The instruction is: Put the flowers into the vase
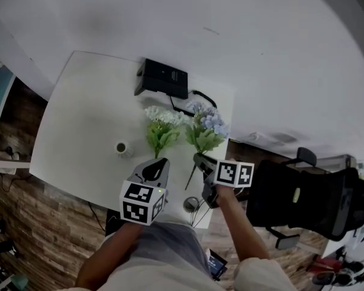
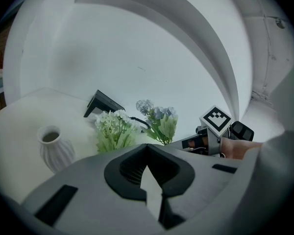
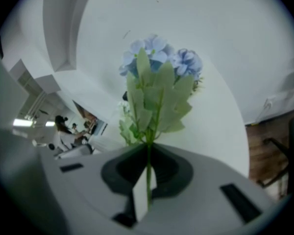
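Two bunches: right tool (image 1: 199,158) grips blue flowers (image 1: 207,123), left tool (image 1: 162,161) clenched behind white flowers (image 1: 161,115), vase (image 1: 122,148) beside them.

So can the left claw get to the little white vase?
Probably yes. The vase stands on the table just left of the left claw, with only bare tabletop between them. The white flowers sit ahead of the claw, not in the way.
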Motion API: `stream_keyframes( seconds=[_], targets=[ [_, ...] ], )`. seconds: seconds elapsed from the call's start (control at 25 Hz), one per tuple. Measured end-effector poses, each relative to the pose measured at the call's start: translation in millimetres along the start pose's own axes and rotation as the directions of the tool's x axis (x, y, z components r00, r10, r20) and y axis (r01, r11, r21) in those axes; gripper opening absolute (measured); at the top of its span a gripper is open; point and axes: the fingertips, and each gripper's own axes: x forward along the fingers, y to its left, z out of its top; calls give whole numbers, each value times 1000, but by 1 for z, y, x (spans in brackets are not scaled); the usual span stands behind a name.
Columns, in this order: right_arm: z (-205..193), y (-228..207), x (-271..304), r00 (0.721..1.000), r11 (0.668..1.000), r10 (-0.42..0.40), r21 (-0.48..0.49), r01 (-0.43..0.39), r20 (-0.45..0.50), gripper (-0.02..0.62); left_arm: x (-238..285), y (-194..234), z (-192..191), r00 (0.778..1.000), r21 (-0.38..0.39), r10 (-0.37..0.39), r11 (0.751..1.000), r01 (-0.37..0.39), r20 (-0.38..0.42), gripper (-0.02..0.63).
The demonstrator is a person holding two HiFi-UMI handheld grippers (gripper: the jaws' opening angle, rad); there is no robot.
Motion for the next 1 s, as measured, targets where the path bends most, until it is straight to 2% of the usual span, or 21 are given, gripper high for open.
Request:
stream_keyframes(
  seconds=[0.4,0.64,0.8,1.0],
  targets=[
    [-2,20,-7,998,997,54,-49,-53,10,37,-25,17,-9,996,-5,89,996,-88,24,25],
    [4,53,-5,995,987,97,-128,-94,19,37,-43,29,-1,989,-49,128,991,-125,69,25],
    [6,75,2,992,978,130,-166,-126,10,37,-51,36,-5,983,-19,166,986,-165,78,25],
    [9,101,14,985,965,175,-201,-171,1,37,-61,45,-13,981,-42,182,983,-179,74,25]
  ],
)
